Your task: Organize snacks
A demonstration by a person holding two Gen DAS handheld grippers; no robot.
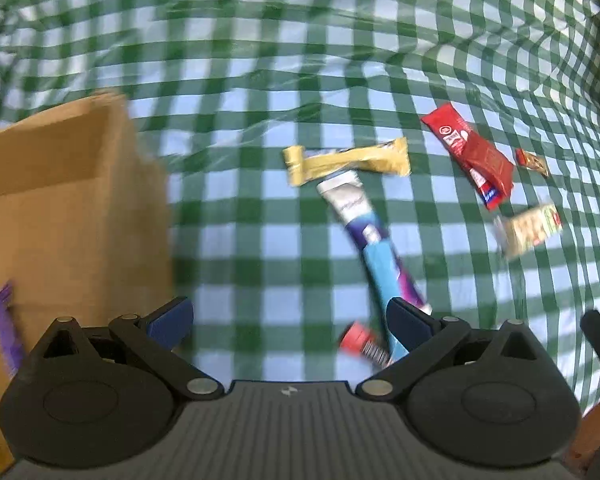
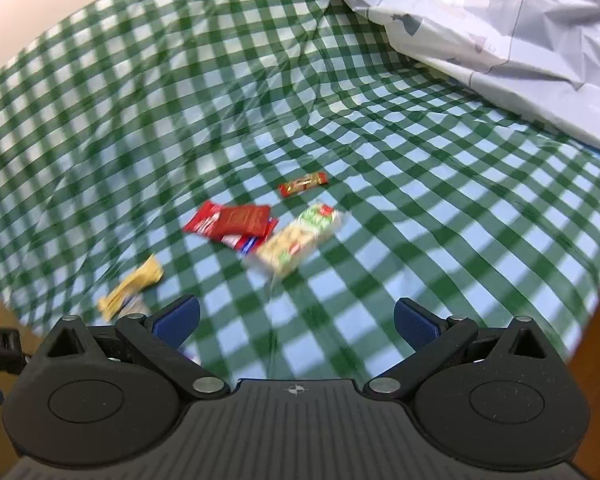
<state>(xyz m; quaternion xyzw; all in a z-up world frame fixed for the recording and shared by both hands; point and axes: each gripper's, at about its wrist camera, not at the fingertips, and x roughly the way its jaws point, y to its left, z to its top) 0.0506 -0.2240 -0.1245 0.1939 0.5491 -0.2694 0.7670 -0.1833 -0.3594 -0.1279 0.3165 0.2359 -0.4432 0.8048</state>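
Left gripper [image 1: 290, 320] is being held wide apart, nothing between the blue pads [image 1: 172, 318]. Right gripper [image 2: 296, 320] is likewise being held released and empty over the checked cloth [image 2: 420, 240].

Nearest the left gripper: a small red-capped packet [image 1: 360, 340] is lying just by the right-side pad, partly hidden by it. A long blue-and-purple packet [image 1: 374, 240] is seen running away from that pad, its silver end touching or just overlapping a yellow bar [image 1: 348, 160] lying crosswise (contact not certain, frame is blurred). To the left, a cardboard box [image 1: 72, 208] is standing open on the cloth, with a purple packet [image 1: 4, 328] seen at its near edge; whether it is inside cannot be told.

Further right in the left wrist view: a pale cracker pack [image 1: 528, 232], a red wrapper [image 1: 472, 156] beyond it, and a small red-gold candy [image 1: 534, 162] just beside the wrapper.

In the right wrist view the same loose snacks are being seen ahead of the open fingers: yellow bar [image 2: 134, 286] nearest, at left; cracker pack [image 2: 300, 244] touching the red wrapper [image 2: 232, 224]; candy [image 2: 304, 183] beyond, apart. At far right, a crumpled white plastic bag [image 2: 500, 32] is lying on the cloth.
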